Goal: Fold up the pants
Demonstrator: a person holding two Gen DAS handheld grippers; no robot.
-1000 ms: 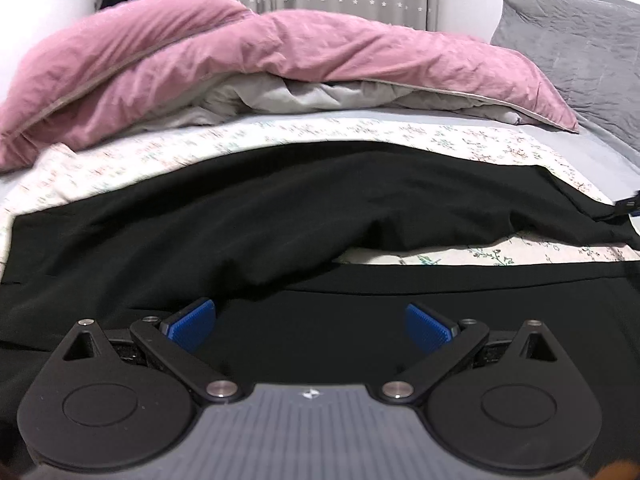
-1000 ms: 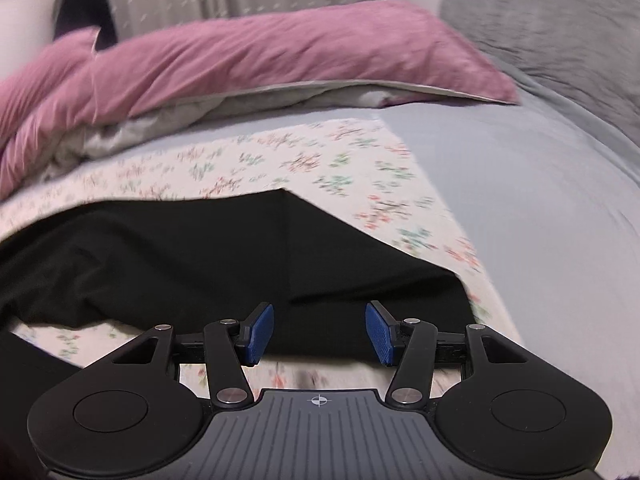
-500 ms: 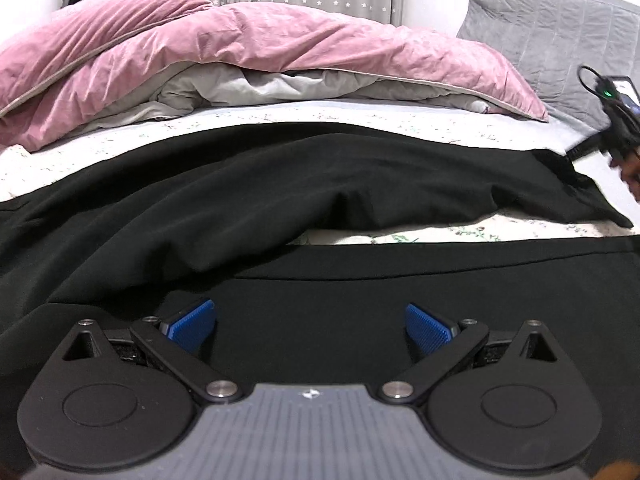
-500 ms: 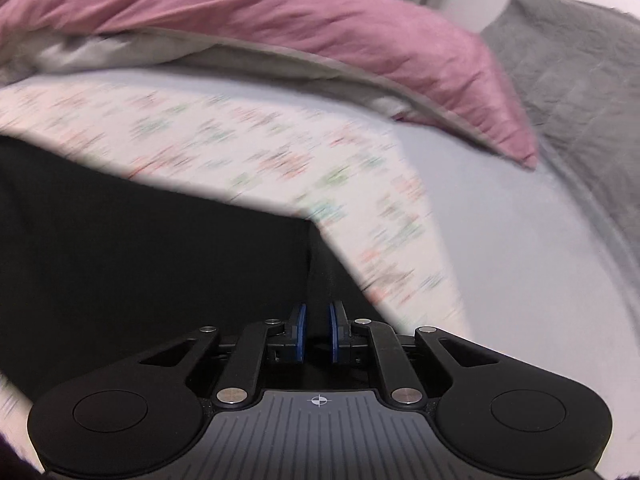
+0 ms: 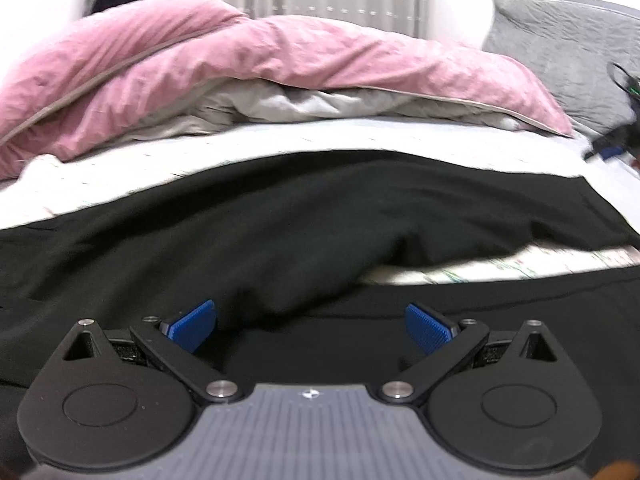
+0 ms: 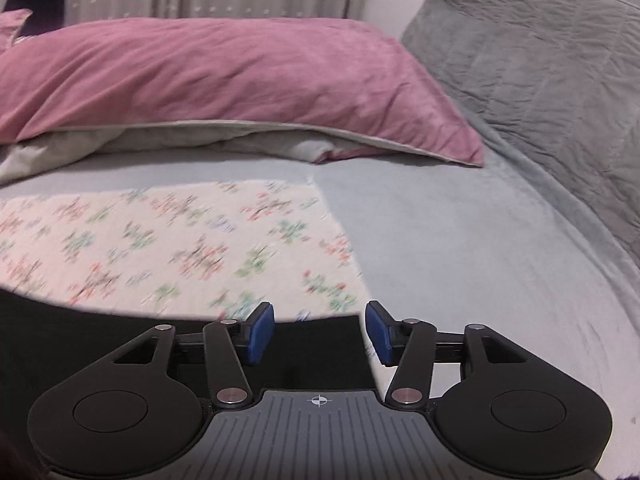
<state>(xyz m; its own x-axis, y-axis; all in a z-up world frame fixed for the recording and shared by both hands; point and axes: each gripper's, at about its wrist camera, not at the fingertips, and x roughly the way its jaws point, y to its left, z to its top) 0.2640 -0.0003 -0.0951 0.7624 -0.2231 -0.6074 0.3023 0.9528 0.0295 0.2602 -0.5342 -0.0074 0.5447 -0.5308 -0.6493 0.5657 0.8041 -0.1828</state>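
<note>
Black pants (image 5: pixel 280 232) lie spread across a bed, the two legs parted by a strip of floral sheet at right. My left gripper (image 5: pixel 312 326) is open and empty, low over the near leg. In the right wrist view, the pants' corner (image 6: pixel 320 356) lies between the fingers of my right gripper (image 6: pixel 320 334), which is open and grips nothing. The right gripper also shows at the far right edge of the left wrist view (image 5: pixel 616 148).
A pink duvet (image 5: pixel 280 60) is heaped across the back of the bed. A grey pillow (image 6: pixel 540 60) lies at the right. A floral sheet (image 6: pixel 160 240) lies on a plain grey sheet (image 6: pixel 460 260). Curtains hang behind.
My right gripper shut on the pants' corner half a second ago, has now opened and let go. The far leg's end has shifted. The left gripper stayed open over the near leg.
</note>
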